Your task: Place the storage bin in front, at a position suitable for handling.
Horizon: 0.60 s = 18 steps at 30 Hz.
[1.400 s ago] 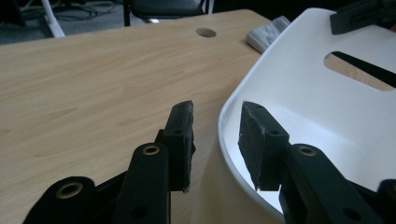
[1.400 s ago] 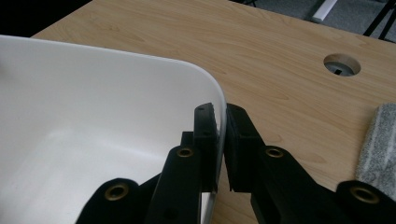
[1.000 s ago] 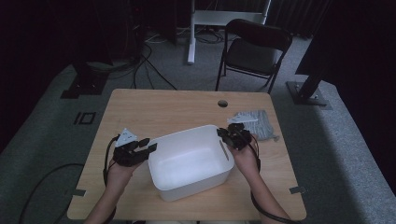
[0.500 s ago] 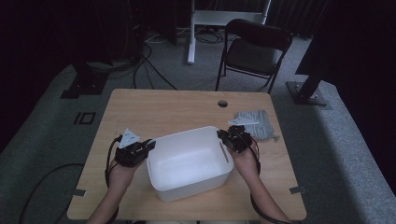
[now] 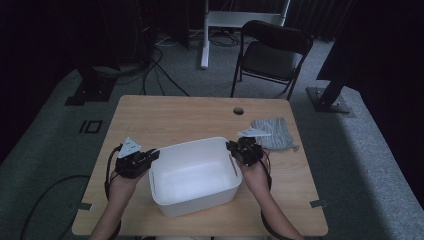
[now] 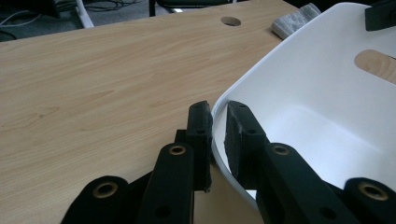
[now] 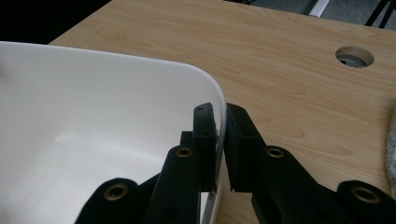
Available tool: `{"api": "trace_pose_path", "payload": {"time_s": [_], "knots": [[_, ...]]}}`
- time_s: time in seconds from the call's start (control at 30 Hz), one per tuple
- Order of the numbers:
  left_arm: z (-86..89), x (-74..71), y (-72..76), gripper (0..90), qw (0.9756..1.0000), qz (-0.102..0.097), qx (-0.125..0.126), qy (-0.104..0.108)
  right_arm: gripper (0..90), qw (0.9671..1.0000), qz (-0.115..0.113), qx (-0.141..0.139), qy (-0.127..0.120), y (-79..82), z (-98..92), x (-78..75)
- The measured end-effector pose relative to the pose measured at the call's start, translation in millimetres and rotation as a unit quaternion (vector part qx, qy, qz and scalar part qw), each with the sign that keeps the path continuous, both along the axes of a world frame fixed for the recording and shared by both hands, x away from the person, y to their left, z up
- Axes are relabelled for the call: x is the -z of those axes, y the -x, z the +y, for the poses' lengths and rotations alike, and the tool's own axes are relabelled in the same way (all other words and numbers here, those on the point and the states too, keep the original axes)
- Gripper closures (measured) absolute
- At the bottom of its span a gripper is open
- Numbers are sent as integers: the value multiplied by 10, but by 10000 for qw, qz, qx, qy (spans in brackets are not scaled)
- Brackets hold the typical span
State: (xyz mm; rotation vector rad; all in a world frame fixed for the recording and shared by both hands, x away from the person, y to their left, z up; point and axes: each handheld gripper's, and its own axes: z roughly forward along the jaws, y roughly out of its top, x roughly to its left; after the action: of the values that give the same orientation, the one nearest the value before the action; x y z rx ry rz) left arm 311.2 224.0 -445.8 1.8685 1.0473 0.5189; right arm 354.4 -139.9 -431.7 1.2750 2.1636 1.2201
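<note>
Left gripper (image 6: 218,123) fingers just closed onto tub (image 5: 192,175) rim; right gripper (image 7: 220,126) clamps opposite rim — grey cloth (image 5: 272,132) half hidden.

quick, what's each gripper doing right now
left gripper: jaws just closed on the white plastic tub rim
right gripper: shut on the tub's opposite rim

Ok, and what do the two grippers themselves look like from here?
Both the left gripper and the right gripper are matte black. Each has two flat, blocky fingers on link arms with brass-coloured pivot rivets. Each carries a grey three-cornered plate on top and trails a black cable. The person's forearms are bare, with no sleeves.
</note>
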Motion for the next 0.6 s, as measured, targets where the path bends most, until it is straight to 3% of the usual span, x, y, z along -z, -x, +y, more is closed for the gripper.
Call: {"api": "trace_pose_path", "payload": {"time_s": [0.43, 0.6], "knots": [[-85, -11, -6, 799, 9999, 33, 3, -129, 834, 10000, -21, 13, -33, 18, -70, 8], [-121, -4, -2, 800, 9998, -21, -111, -140, 821, 10000, -12, -7, -86, 12, -92, 11]]}}
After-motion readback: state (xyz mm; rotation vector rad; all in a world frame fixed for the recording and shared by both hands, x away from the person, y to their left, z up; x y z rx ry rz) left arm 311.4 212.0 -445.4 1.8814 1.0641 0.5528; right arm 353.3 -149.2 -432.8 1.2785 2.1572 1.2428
